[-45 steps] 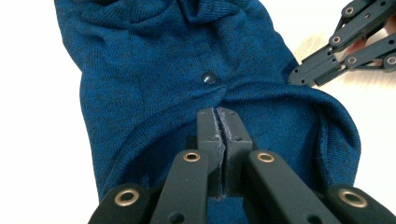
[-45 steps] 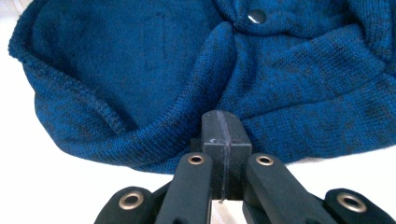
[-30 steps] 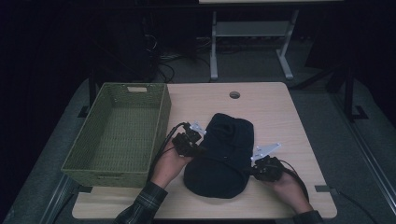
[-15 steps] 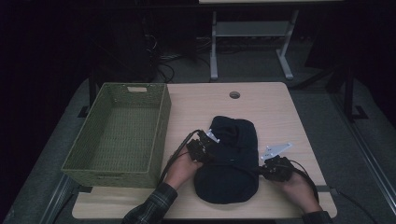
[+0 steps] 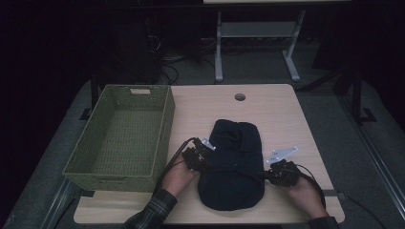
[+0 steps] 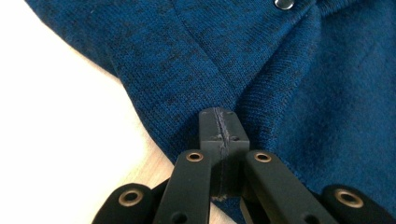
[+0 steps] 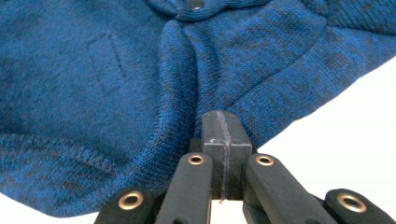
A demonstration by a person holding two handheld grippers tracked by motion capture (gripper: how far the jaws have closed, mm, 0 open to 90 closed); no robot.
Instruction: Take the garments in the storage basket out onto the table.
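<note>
A dark blue knit garment [image 5: 234,162] lies in a rounded heap on the pale wooden table [image 5: 200,102], near the front edge. My left gripper [image 5: 205,158] is at its left edge and my right gripper [image 5: 271,174] at its right edge. In the left gripper view the jaws [image 6: 219,114] are pressed together on the knit [image 6: 303,84], with a crease running away from their tip. In the right gripper view the jaws [image 7: 223,116] are likewise together, and folds of the garment [image 7: 116,93] gather toward them. A metal snap [image 7: 195,4] shows at the top.
A green woven basket [image 5: 165,129] with nothing in it stands at the left of the table, close beside my left hand. A round cable hole [image 5: 239,97] sits near the far edge. A metal frame [image 5: 258,33] and cables lie on the dark floor behind.
Both hands have drawn nearer the front edge and lower. The left gripper shifted from the garment's upper left to its left middle. The garment has settled a little closer to the person.
</note>
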